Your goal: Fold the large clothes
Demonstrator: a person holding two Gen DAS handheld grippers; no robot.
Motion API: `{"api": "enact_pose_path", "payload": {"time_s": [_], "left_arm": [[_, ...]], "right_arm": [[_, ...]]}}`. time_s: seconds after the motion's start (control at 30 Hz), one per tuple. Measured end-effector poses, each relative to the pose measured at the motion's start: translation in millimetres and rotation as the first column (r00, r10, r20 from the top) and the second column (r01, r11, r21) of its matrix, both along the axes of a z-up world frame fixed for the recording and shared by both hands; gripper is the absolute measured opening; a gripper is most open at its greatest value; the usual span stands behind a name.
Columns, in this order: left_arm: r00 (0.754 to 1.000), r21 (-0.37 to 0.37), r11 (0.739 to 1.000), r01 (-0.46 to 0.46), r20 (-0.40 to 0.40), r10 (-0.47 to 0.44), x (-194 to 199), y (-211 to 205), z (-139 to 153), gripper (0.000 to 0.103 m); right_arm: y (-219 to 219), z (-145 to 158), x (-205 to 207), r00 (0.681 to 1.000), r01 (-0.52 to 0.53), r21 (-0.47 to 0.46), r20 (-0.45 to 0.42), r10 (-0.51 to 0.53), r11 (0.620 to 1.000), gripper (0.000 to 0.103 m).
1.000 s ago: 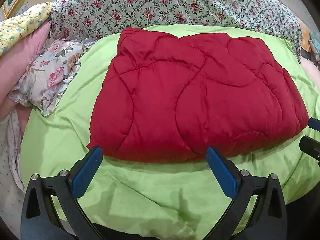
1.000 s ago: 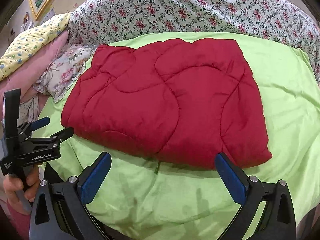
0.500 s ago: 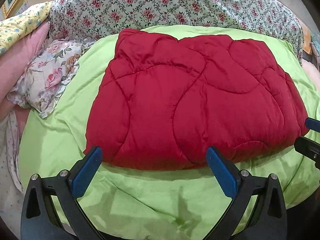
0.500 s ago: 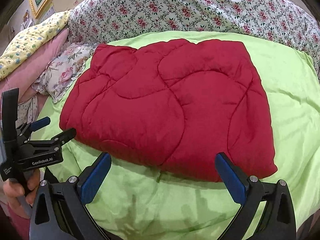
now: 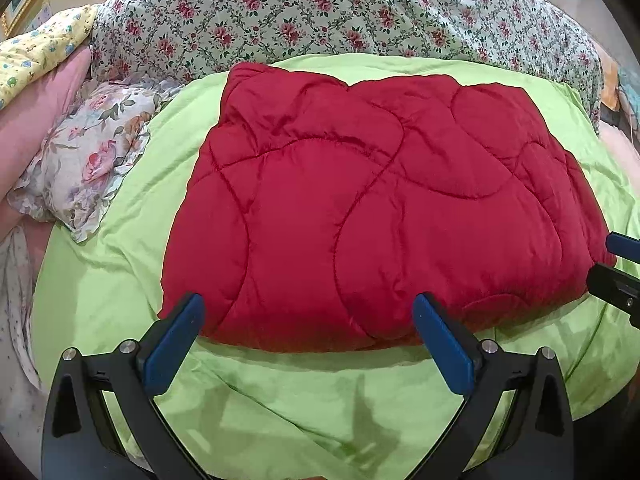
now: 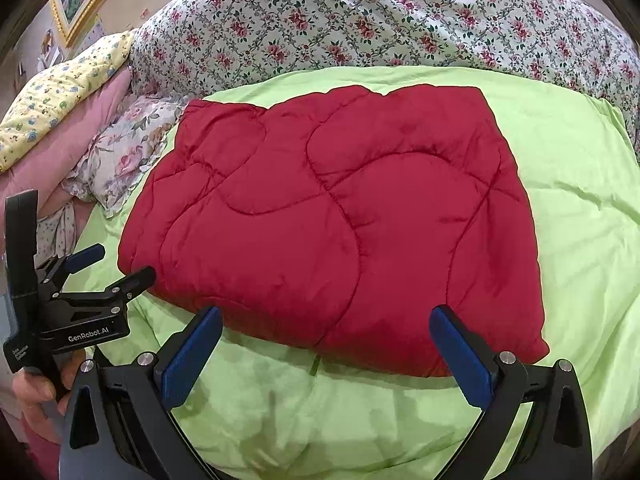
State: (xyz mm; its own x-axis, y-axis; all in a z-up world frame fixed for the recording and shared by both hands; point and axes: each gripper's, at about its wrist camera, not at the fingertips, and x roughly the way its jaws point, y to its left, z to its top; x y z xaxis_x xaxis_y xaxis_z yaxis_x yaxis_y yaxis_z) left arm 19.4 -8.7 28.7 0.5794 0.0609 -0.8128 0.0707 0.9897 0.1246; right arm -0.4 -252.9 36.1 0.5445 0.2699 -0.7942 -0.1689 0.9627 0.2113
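A folded, puffy red quilted garment (image 5: 380, 208) with curved stitched seams is lying flat on the smooth lime-green sheet (image 5: 280, 392) covering the bed, its surface slightly glossy and padded into rounded panels. The left tongs (image 5: 306, 344), black-armed with blue pads, are hovering with their jaws spread wide just in front of the garment's near edge, the two pads overlapping that edge in the left wrist view without pinching any cloth. The right tongs (image 6: 326, 354) are likewise standing spread apart, framing the near edge of the red garment (image 6: 332, 224) close to its near right corner, holding nothing.

In the right wrist view the left tongs (image 6: 116, 266) are showing from the side at the garment's near left corner, one black fingertip just beside the red fabric; whether it is touching cannot be told. A hand (image 6: 36, 392) is gripping that tool's handle. In the left wrist view the right tongs (image 5: 618, 268) are peeking in at the right edge, next to the garment's right end.

Beyond the green sheet (image 6: 580, 208) a large white quilt printed with small pink roses (image 5: 340, 12) is bulging up. To the left a frilled pillow with pale floral print (image 5: 88, 152) is resting against a pink cushion (image 5: 36, 104) and a yellow patterned cloth (image 5: 36, 52).
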Motion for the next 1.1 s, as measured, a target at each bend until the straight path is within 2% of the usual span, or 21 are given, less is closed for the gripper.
{"api": "enact_pose_path", "payload": {"time_s": [1.1], "left_arm": [[1.0, -0.001, 1.0, 0.012, -0.015, -0.012, 12.1, -5.3, -2.6, 0.103]], "right_arm": [[-3.1, -4.2, 13.2, 1.0, -0.004, 0.005, -0.029, 0.004, 1.0, 0.103]]}}
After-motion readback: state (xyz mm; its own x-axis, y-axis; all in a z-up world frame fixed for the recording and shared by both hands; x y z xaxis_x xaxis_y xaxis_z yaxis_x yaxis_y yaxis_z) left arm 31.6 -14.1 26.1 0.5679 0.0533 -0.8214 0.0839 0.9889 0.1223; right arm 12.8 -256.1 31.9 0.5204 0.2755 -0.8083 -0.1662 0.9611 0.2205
